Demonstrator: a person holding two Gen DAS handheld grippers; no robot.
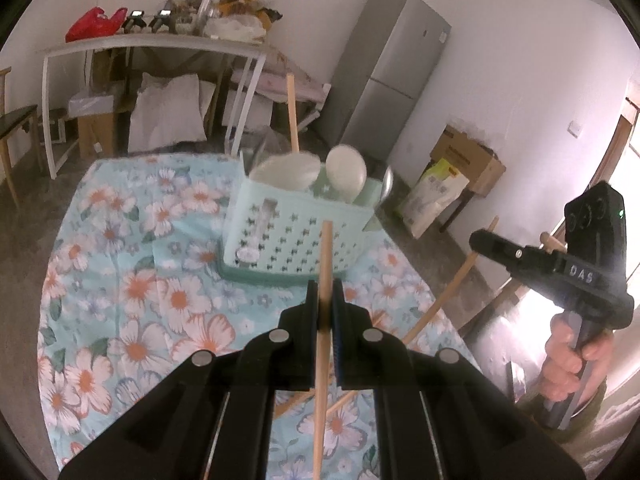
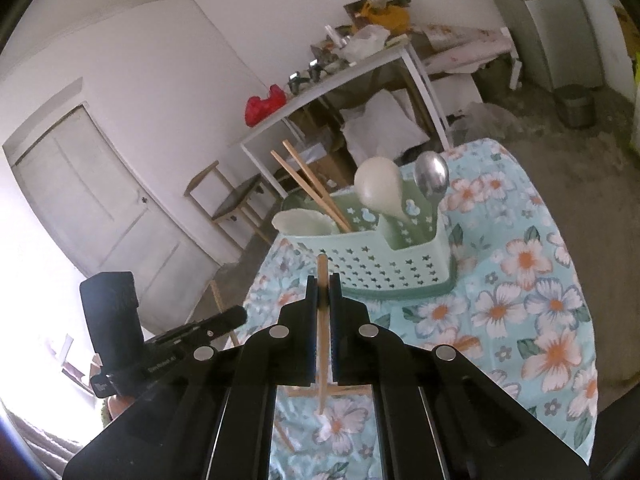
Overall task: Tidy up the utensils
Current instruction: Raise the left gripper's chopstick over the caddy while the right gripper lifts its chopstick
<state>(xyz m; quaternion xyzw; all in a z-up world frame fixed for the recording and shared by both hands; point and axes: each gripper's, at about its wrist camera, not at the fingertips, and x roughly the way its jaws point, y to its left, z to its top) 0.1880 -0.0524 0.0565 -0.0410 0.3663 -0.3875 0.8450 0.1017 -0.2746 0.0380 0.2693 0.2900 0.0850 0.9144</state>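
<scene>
My left gripper [image 1: 325, 300] is shut on a wooden chopstick [image 1: 322, 364] that stands nearly upright between its pads, above the floral cloth. My right gripper [image 2: 322, 292] is shut on another chopstick [image 2: 321, 360], also held above the table. In the left wrist view the right gripper [image 1: 478, 240] sits far right with a person's hand on its handle. Ahead of both stands the mint green utensil basket [image 2: 372, 268], which holds two chopsticks [image 2: 308, 180], a white spoon [image 2: 380, 188], a metal spoon [image 2: 432, 176] and a white ladle-like piece [image 2: 300, 220].
Loose chopsticks [image 2: 332, 392] lie on the floral tablecloth [image 1: 132, 300] under the grippers. Behind the table are a white shelf table [image 1: 160, 44] with clutter, a grey fridge [image 1: 392, 72], cardboard boxes [image 1: 468, 156] and a wooden chair [image 2: 236, 196].
</scene>
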